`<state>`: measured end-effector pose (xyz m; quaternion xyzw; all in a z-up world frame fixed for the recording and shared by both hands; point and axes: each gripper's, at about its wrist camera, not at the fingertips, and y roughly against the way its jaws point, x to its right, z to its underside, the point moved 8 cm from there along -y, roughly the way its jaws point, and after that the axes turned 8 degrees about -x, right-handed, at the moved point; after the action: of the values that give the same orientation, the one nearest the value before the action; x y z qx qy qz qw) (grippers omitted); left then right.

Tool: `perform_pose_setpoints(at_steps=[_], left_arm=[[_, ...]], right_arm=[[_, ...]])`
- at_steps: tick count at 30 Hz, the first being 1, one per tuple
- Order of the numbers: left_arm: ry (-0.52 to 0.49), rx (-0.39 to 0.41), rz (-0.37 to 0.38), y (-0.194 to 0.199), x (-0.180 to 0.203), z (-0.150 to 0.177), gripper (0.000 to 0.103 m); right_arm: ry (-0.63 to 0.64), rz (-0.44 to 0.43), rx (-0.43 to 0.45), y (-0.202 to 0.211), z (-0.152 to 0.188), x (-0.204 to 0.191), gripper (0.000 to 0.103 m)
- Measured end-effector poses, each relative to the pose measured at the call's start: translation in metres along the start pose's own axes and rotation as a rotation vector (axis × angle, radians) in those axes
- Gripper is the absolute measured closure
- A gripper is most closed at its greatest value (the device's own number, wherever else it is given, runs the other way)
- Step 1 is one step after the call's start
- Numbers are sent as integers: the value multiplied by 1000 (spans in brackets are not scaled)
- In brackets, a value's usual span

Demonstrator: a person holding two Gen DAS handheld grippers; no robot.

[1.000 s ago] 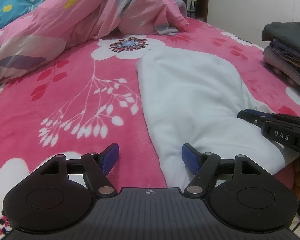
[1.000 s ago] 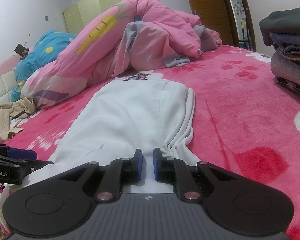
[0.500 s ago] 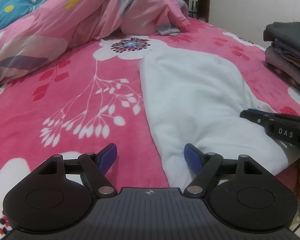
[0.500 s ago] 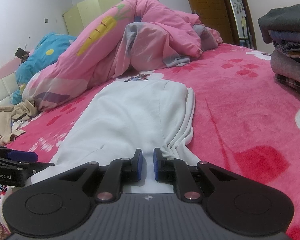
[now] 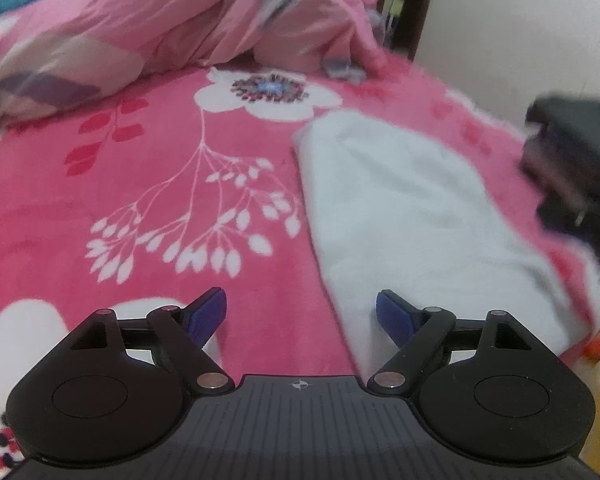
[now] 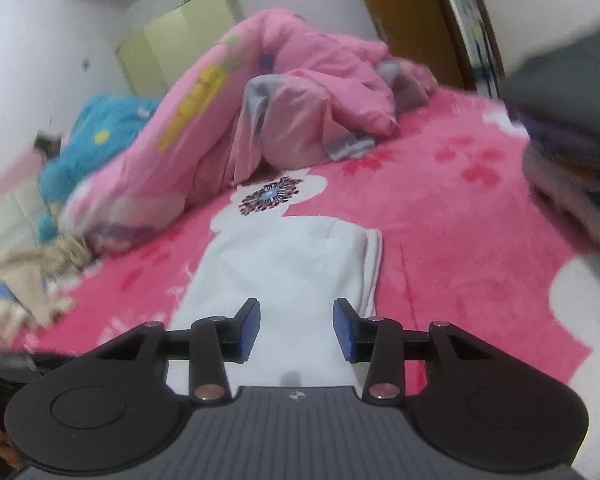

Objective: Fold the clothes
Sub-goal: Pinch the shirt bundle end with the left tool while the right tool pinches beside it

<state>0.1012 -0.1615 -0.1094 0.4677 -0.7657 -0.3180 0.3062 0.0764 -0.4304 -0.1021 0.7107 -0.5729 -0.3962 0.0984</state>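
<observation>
A white garment (image 6: 300, 264), folded into a long narrow strip, lies flat on the pink floral bed (image 6: 460, 240), its long axis running away toward the heaped pink duvet (image 6: 300, 112). Only the right wrist view shows its layered right edge; the left shows a blurred dark shape, perhaps stacked clothes (image 5: 572, 152). Left hand-held gripper (image 5: 300, 312) and right hand-held gripper (image 6: 296, 324) are both opening, gripping nothing.
</observation>
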Motion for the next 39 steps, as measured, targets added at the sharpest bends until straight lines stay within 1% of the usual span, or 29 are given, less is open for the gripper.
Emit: perform_pose_setpoints(at_steps=[3,6,8,9,11,12,14,16,20,24,27,28,29,32,35,37,38,39], left_arm=[[56,46,82,7,-10,-8,17],[100,43,159,1,-20,-13,15],[127,5,220,-10,-26,-16,15],[139,-30,260,-18,-27,-17,15],[182,-75,327,-34,-29,-19,16],[190,-90,347,-42,-29,-21,16],[208,-105,374,-57,-32,-27,16],[202,-108,399,-68,-32,-36,16],[182,-123,441,-91,-32,-53,21],[179,-123,479,-109,-30,-70,28],[179,-114,488,-122,-29,-80,43],[184,-113,490,-127,-29,-83,50],[188,-115,493,-131,-28,-85,55],[212,-116,519,-140,-27,-91,62],[239,-120,541,-148,-24,-97,62],[268,-133,559,-152,-23,-101,62],[283,-139,569,-154,-23,-103,63],[296,-146,577,-156,-22,-105,64]], right_arm=[[-154,-64,-54,-3,-4,25,60],[-267,-50,-93,-14,-3,50,60],[-319,-62,-117,-21,-2,61,60],[-337,-75,-133,-26,-1,64,60],[-357,-107,-166,-37,-1,66,60],[-361,-119,-180,-42,-2,66,60],[-355,-140,-204,-51,-7,66,60],[-373,-175,-228,-61,-14,68,60],[-430,-271,-276,-84,-29,75,60],[-433,-347,-324,-110,-44,73,60],[-401,-379,-345,-126,-54,67,61],[-389,-386,-349,-129,-56,65,63],[-377,-392,-353,-133,-57,63,64],[-353,-414,-354,-143,-62,58,65],[-336,-439,-333,-149,-66,54,70],[-345,-467,-318,-153,-67,51,76],[-353,-480,-311,-154,-67,50,78],[-362,-494,-304,-156,-68,50,83]])
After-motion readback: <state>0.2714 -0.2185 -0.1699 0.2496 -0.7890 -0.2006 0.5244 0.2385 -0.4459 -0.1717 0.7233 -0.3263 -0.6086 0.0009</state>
